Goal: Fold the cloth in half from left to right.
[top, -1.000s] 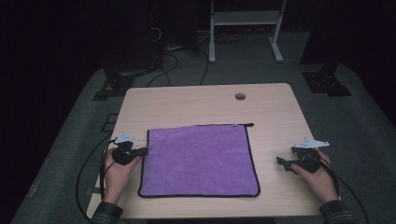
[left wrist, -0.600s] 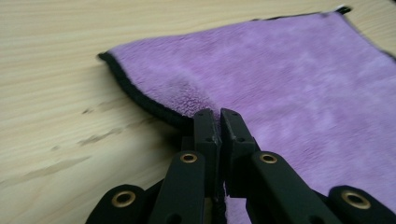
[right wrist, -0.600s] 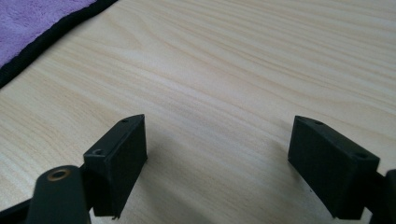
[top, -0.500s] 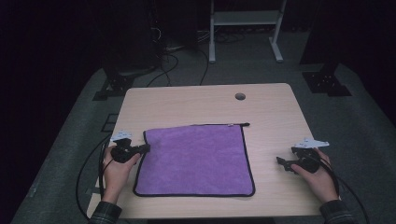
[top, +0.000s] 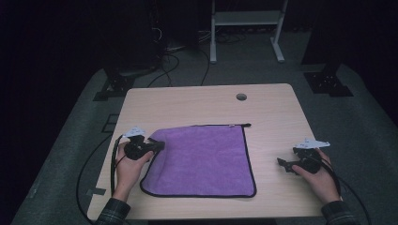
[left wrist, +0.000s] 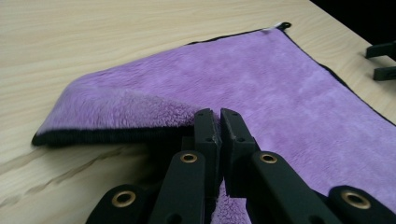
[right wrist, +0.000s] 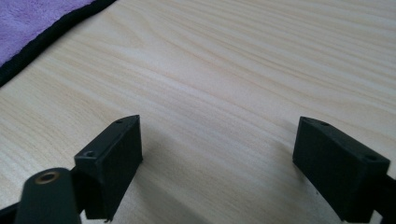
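Since the left gripper (top: 157,145) has its jaws pinched on the purple cloth's (top: 206,159) corner to fold it, the right gripper (top: 284,165) waits wide open, holding nothing, on the table (top: 197,101).

**Pale wooden table bearing a single purple cloth**

A light wood-grain table (top: 206,101) with rounded corners was seen standing on grey carpet. A small round hole (top: 241,97) was set near its far edge. A purple cloth (top: 206,161) with black edging was spread on its near half, its far left corner raised off the wood and folded inward, the rest lying flat
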### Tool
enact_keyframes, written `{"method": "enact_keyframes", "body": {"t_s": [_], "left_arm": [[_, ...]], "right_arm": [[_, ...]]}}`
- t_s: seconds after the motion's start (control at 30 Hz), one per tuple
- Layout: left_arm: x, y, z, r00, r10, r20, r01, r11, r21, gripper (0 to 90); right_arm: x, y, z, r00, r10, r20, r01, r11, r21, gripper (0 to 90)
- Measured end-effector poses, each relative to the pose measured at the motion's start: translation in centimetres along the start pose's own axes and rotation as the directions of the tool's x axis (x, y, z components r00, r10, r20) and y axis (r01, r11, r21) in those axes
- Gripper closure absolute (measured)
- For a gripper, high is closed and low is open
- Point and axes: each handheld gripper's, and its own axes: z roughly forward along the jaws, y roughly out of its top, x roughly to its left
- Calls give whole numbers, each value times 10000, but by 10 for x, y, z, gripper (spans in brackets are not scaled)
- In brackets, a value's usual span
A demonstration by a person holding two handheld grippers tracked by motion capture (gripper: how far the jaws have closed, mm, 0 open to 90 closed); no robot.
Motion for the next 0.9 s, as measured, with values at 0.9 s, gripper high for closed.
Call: {"method": "enact_keyframes", "body": {"t_s": [0.9], "left_arm": [[-57,29,67,9828,922,1602,-1012,9937,489,861]], "right_arm": [[0,0,0,10000,-5,6,5,10000,21,133]]}}
